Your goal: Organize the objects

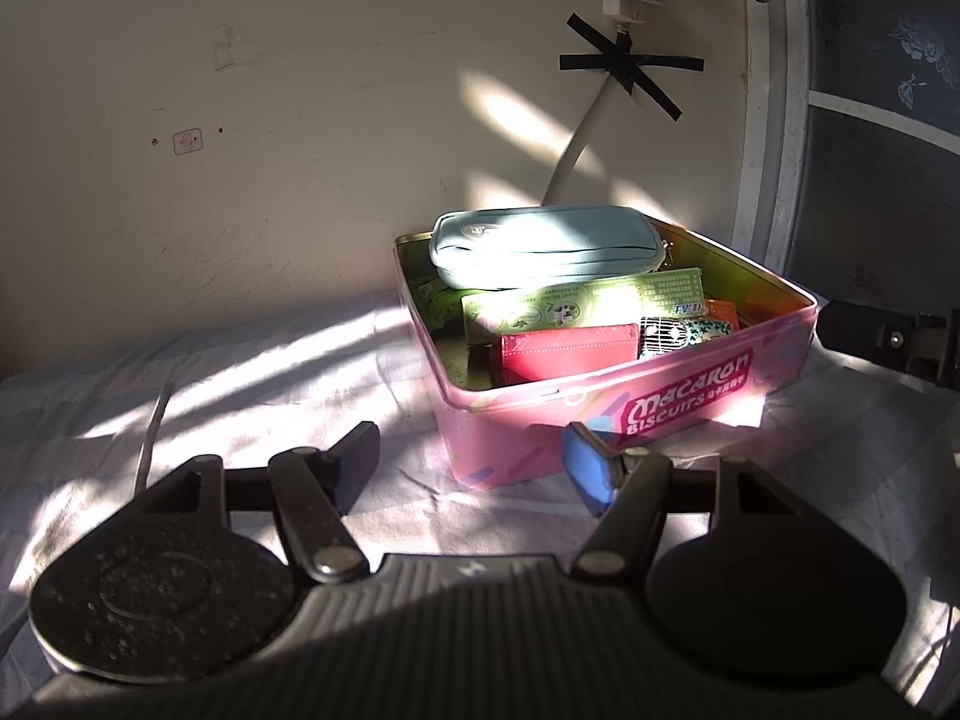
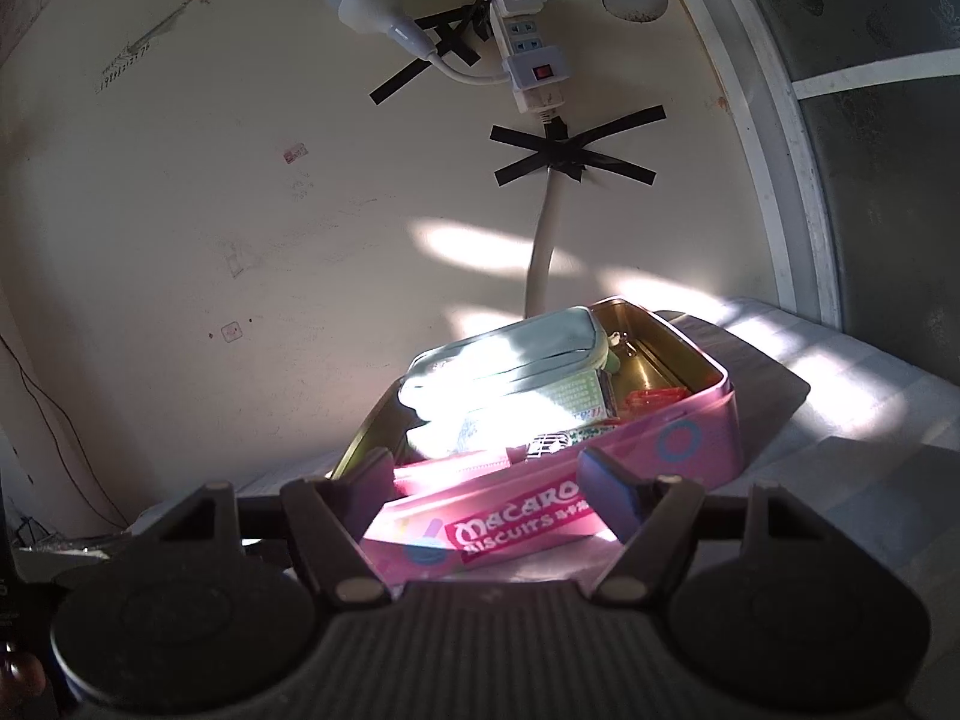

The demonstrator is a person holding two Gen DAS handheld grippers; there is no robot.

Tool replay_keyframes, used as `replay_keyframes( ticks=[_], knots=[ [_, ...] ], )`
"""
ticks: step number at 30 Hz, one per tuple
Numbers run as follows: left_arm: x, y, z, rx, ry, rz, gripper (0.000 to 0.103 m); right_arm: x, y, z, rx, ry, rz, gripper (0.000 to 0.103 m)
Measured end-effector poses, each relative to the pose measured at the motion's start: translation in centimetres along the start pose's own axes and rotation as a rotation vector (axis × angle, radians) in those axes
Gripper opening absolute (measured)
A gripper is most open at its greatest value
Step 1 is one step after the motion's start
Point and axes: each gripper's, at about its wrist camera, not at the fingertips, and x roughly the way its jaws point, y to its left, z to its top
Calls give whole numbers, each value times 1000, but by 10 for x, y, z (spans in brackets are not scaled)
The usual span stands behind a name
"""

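A cream wall (image 1: 270, 120) stands at the far side, scuffed, with a white power strip (image 2: 528, 48) and its cable (image 2: 540, 252) held by crossed black tape (image 2: 573, 156). A white window frame (image 2: 774, 138) rises at right. Sunlight streaks a pale bedsheet (image 1: 240, 384)

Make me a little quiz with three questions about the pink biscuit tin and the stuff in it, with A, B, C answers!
1. Where is the light blue pouch?
A. on top of the things in the tin
B. on the bedsheet beside the tin
C. taped to the wall

2. What colour is the wallet at the front of the tin?
A. yellow
B. red
C. black

3. What are the left tongs holding?
A. the pouch
B. the tin
C. nothing

Answers:
1 A, the pouch lies highest on the pile.
2 B, it shows red beside the pink wall.
3 C, only bedsheet shows between their fingers.
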Motion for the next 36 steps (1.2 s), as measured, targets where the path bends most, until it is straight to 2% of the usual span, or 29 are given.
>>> replay_keyframes(
  ticks=[13, 28, 30, 32, 36],
  knots=[
    [-10, 15, -28, -9, 27, 10, 71, 0, 23, -36, 10, 55, 11, 72],
    [-13, 29, -39, -32, 34, 23, 72, -1, 36, -45, 33, 49, 19, 73],
    [-12, 29, -40, -30, 35, 24, 73, -1, 36, -46, 35, 46, 15, 73],
    [-11, 30, -40, -31, 33, 26, 79, -1, 36, -46, 34, 43, 11, 74],
    [-10, 28, -40, -20, 33, 30, 79, 2, 35, -46, 40, 46, 6, 74]
  ],
)
